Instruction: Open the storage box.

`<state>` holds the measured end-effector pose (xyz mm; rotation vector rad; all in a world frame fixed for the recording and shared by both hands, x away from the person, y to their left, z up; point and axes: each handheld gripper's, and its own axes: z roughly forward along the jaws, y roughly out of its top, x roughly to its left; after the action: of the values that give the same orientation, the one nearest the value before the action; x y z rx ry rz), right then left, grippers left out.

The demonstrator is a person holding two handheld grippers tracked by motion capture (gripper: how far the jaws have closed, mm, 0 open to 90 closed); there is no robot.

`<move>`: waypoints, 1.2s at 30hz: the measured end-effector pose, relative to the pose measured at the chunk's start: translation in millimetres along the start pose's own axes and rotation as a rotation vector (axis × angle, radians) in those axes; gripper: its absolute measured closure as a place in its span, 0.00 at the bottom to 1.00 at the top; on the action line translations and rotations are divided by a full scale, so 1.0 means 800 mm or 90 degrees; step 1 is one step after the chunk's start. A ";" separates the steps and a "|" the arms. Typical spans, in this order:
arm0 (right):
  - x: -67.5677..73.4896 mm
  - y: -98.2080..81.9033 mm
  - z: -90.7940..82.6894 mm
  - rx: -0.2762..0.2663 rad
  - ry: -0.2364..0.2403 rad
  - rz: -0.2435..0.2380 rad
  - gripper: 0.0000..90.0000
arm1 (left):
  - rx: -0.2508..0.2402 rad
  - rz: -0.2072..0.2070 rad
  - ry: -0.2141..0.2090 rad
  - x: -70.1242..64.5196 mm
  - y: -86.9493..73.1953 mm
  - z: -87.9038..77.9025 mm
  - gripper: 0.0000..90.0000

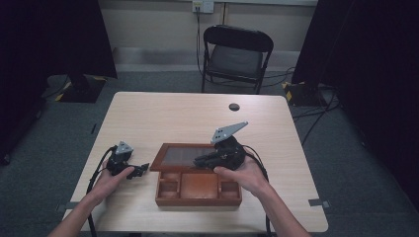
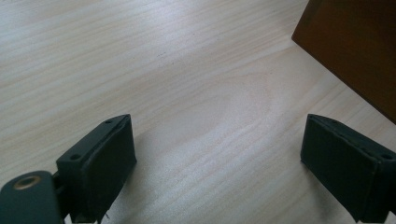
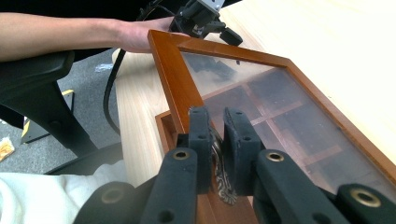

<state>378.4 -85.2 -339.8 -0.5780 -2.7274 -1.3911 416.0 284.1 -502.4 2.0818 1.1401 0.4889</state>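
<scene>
We see the right hand-held gripper (image 3: 215, 140) clamped on the metal clasp (image 3: 219, 173) of the wooden box's glass lid (image 1: 184, 157), near-centre on the table (image 1: 163, 113). The left hand-held gripper (image 2: 215, 163) gapes wide just left of it.

Looks like a lab or recording studio rather than a home. Bare pale wooden tabletop (image 1: 197, 118) on grey carpet (image 1: 44, 163), tape marks (image 1: 320, 202) at its edges. Black curtains (image 1: 54, 39) hung at ten and two o'clock. Folding chair (image 1: 236, 57) at twelve, cables (image 1: 316, 111) trailing across the floor, wall socket (image 1: 202, 6) above.
</scene>
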 end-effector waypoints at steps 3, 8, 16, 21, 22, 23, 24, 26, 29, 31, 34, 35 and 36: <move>0.000 0.001 -0.001 -0.001 0.000 0.002 0.91 | 0.000 0.000 0.000 0.000 0.000 0.000 0.10; -0.002 0.004 -0.002 -0.004 -0.002 0.002 0.91 | -0.002 -0.003 -0.001 0.000 0.000 0.000 0.10; -0.002 0.007 -0.003 -0.002 -0.005 0.002 0.91 | -0.002 -0.002 -0.003 0.000 0.000 0.000 0.10; -0.002 0.008 -0.003 0.002 -0.006 0.001 0.91 | -0.001 -0.002 -0.002 0.000 0.000 0.000 0.10; -0.002 0.008 -0.003 0.000 -0.008 0.000 0.91 | -0.002 -0.002 -0.002 0.000 0.000 0.000 0.10; -0.002 0.009 -0.004 -0.001 -0.009 0.000 0.91 | -0.002 -0.002 -0.002 0.000 0.000 0.000 0.10; -0.002 0.009 -0.004 -0.001 -0.010 0.001 0.91 | -0.002 -0.001 -0.002 0.000 0.000 0.000 0.10; -0.003 0.011 -0.004 -0.002 -0.011 -0.001 0.91 | -0.002 -0.001 -0.002 0.000 0.000 0.000 0.10; -0.003 0.012 -0.005 -0.003 -0.011 -0.001 0.92 | -0.002 -0.001 -0.002 0.000 0.000 0.000 0.10; -0.003 0.013 -0.006 -0.002 -0.016 -0.002 0.92 | -0.002 -0.001 -0.002 0.000 0.000 0.000 0.10; -0.004 0.015 -0.006 -0.003 -0.019 -0.001 0.92 | -0.001 0.001 -0.001 0.000 0.000 0.000 0.10; -0.004 0.016 -0.007 -0.004 -0.019 -0.002 0.92 | -0.001 0.001 -0.001 0.000 0.000 0.000 0.10; -0.005 0.016 -0.007 -0.006 -0.019 -0.003 0.92 | -0.001 0.003 0.000 0.001 0.000 0.000 0.10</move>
<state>385.4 -83.6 -327.2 -0.5977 -2.7491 -1.4077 416.4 284.4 -502.3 2.0837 1.1343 0.4912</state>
